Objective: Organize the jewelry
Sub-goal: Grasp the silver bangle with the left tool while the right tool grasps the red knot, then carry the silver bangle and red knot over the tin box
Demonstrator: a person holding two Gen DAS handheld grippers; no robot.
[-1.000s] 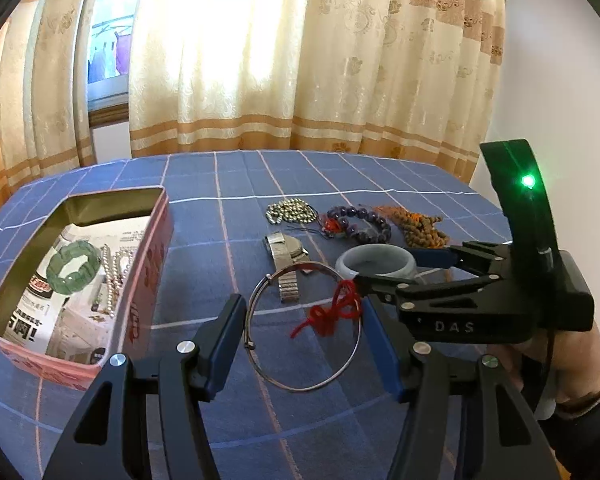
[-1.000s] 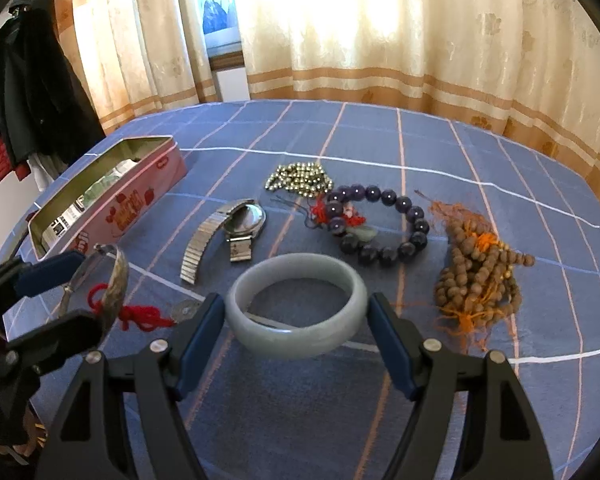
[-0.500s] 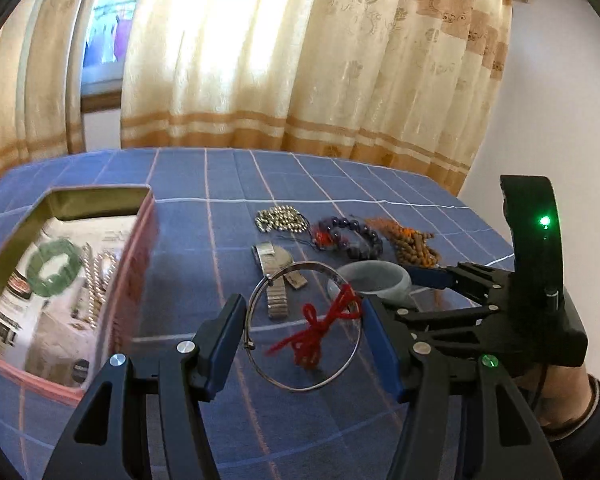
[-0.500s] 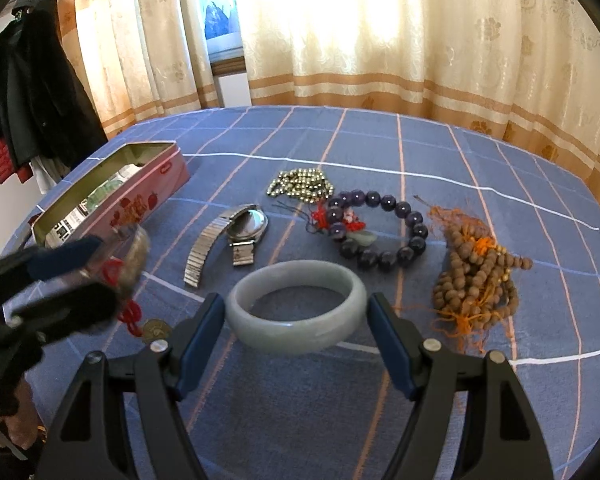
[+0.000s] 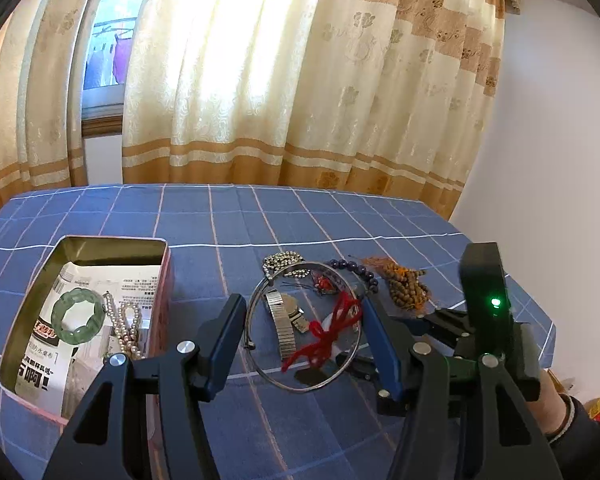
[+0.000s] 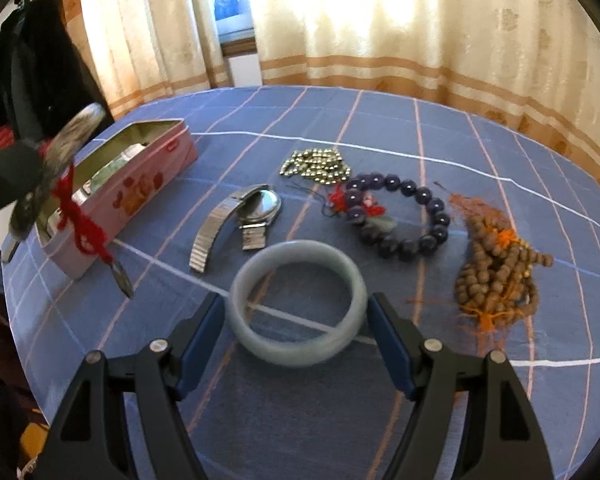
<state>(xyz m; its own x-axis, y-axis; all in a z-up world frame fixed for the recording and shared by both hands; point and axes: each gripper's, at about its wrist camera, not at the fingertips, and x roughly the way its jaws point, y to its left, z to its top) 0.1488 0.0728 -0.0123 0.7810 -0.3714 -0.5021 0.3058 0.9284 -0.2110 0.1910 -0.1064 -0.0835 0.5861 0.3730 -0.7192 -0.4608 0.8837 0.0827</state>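
Blue checked cloth over the table, cream curtains behind with strong daylight.

Left gripper: set wide, yet clamped on the thin silver bangle, pads pressing its two sides. Raised above the cloth, near the pink tin but not over it. Red string knotted on the wire, hanging loose with a small metal piece at its end. Inside the tin already: a green bracelet and pearls on printed paper.

Right gripper: pads against both sides of the pale jade bangle, so probably gripping it. Hard to tell whether lifted or resting on the cloth. Lying beyond it: a watch, a ball chain, purple beads and brown beads.

Possible troubles from here, as a judgement only:
- Thin round wire held at only two points, so likely to turn or slip out during a quick swing toward the tin.
- Hanging string and its metal piece able to catch on the tin rim, pulling the bangle askew at release.
- Release too high: a drop onto the green bracelet, with a knock or a bounce out of the tin.
- Smooth, hard jade under flat pads: a weak squeeze means a slide and a fall, perhaps a crack.
- Both grippers very close together, so a crossing path risks a collision.
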